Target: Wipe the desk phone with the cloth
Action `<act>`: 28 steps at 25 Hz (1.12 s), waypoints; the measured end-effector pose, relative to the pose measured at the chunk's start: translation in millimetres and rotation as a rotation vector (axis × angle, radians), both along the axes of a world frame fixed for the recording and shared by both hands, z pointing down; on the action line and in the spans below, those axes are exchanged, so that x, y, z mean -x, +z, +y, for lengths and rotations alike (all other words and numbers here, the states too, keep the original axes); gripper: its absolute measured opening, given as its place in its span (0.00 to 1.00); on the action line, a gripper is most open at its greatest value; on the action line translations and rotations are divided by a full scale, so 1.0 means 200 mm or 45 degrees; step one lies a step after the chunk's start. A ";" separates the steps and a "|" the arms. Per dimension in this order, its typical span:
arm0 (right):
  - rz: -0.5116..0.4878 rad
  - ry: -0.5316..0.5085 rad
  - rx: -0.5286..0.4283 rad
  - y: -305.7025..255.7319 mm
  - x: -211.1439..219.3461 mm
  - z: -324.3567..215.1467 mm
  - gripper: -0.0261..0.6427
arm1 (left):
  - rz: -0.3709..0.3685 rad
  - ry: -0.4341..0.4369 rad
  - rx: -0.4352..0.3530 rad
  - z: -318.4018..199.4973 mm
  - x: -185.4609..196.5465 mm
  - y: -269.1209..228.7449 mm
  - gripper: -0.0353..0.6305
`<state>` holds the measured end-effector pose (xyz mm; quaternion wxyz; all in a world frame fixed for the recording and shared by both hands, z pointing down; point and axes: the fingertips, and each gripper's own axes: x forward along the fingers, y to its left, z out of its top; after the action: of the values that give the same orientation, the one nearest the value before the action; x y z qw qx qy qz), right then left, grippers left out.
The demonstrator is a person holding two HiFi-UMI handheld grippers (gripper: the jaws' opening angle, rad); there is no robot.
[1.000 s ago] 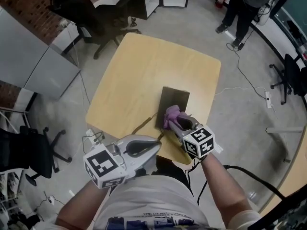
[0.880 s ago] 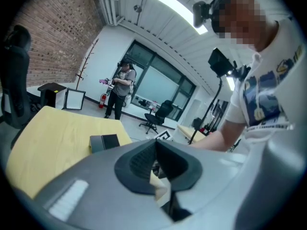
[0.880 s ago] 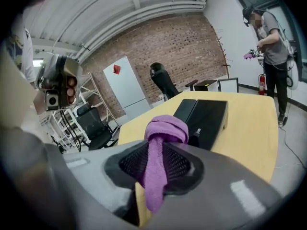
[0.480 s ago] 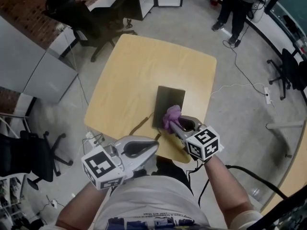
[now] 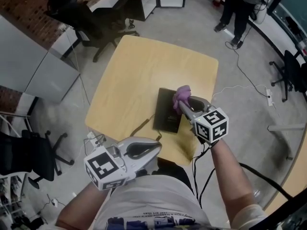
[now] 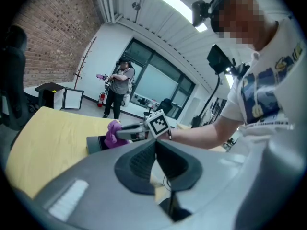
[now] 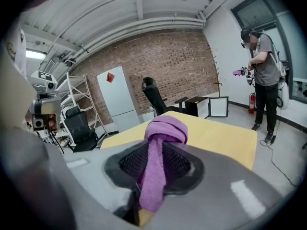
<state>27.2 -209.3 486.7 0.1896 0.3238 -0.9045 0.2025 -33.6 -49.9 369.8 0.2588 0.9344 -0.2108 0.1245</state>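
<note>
The desk phone [image 5: 167, 111] is a dark flat slab lying on the right half of the pale wooden table [image 5: 134, 75]; its cord [image 5: 142, 125] trails toward the front edge. My right gripper [image 5: 186, 101] hovers over the phone's far right corner, shut on a purple cloth [image 5: 182, 94]. In the right gripper view the cloth [image 7: 160, 143] hangs bunched between the jaws. My left gripper [image 5: 154, 148] stays off the table's front edge, shut and empty. From the left gripper view, the cloth [image 6: 112, 132] and the phone [image 6: 95, 143] show beyond the shut jaws.
A person [image 5: 240, 6] stands on the floor at the back right, with cables [image 5: 249, 83] running past the table. Black office chairs [image 5: 84, 18] stand behind the table at the left and another chair [image 5: 33, 152] at the near left.
My right gripper has carried the purple cloth from the phone's near end toward its far right corner. The left gripper has barely moved.
</note>
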 end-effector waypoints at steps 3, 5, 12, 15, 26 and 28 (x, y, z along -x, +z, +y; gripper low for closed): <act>0.003 -0.020 0.057 0.08 0.01 0.09 0.17 | -0.010 0.000 0.004 0.00 0.01 0.01 0.06; -0.003 -0.028 0.097 0.14 0.02 0.18 0.17 | -0.011 0.003 0.006 0.00 0.01 0.01 0.06; -0.007 -0.064 0.216 0.30 0.07 0.45 0.17 | -0.010 0.031 0.011 0.00 0.00 0.02 0.06; -0.013 -0.064 0.252 0.34 0.08 0.54 0.17 | -0.014 0.048 0.013 0.01 -0.01 0.03 0.06; -0.064 0.031 0.184 0.18 -0.07 0.43 0.17 | -0.016 0.070 0.007 0.01 -0.03 0.02 0.06; -0.066 0.073 0.134 0.13 -0.12 0.31 0.17 | -0.016 0.070 0.007 0.01 -0.04 0.01 0.06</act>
<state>51.4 -147.9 512.3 0.1768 0.3337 -0.8877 0.2634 -26.2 -48.8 372.3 0.2564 0.9383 -0.1863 0.1380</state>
